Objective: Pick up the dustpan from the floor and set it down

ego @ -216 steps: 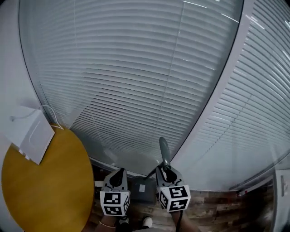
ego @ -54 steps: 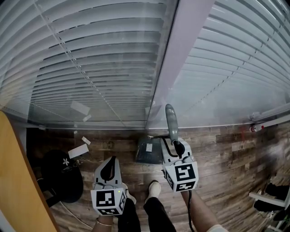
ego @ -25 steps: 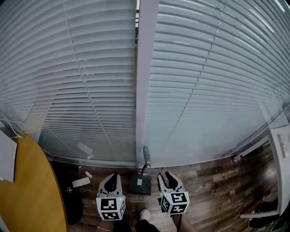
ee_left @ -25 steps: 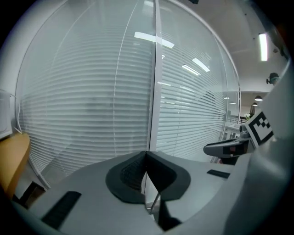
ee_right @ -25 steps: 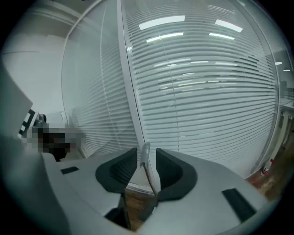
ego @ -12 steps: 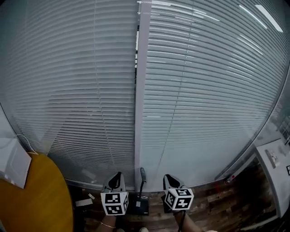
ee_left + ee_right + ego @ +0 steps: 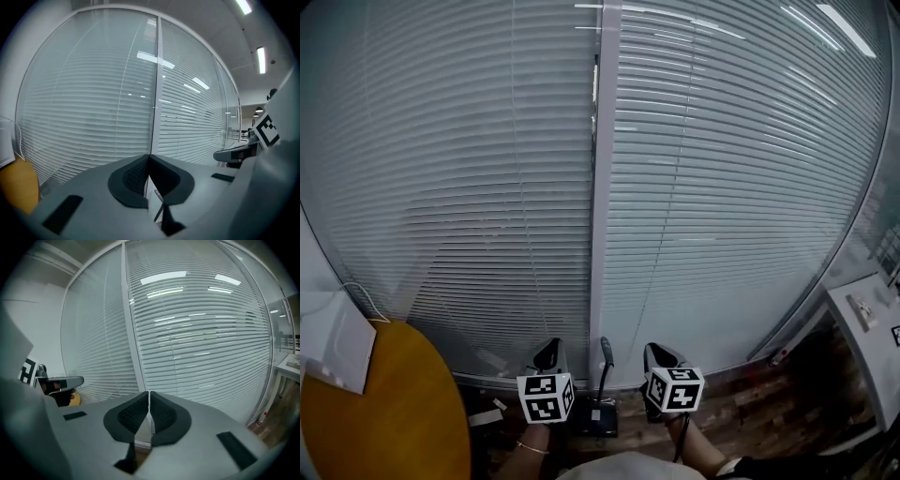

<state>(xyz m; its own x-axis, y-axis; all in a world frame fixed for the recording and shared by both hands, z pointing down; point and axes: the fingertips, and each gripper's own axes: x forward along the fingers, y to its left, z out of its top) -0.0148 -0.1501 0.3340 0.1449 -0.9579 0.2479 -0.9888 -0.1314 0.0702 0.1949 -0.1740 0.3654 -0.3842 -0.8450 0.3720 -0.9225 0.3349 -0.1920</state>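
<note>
Nearest to me, both tongs are raised in front of the window and both are empty. The left tongs (image 7: 547, 349) are clenched, pads meeting at the tip with nothing between them. The right tongs (image 7: 660, 352) have just finished closing, also on nothing.

Below and between them, the dustpan (image 7: 602, 417) sits on the wooden floor (image 7: 750, 403), its pan flat and its long handle upright, close to the foot of the window post (image 7: 605, 187). Neither pair of tongs touches it. To me it looks set down, so the job seems about done.

What could spoil it is that tall handle. From my head view its top falls in the gap between my two tongs, so a careless swing inward on either side could knock it and tip the pan over. I cannot tell whether it leans on the post or stands free. If free, a bump from my feet just behind it would do the same.

The round yellow tabletop (image 7: 384, 422) lies to my left, well clear. Farthest off, the closed blinds (image 7: 722, 216) fill the view.
</note>
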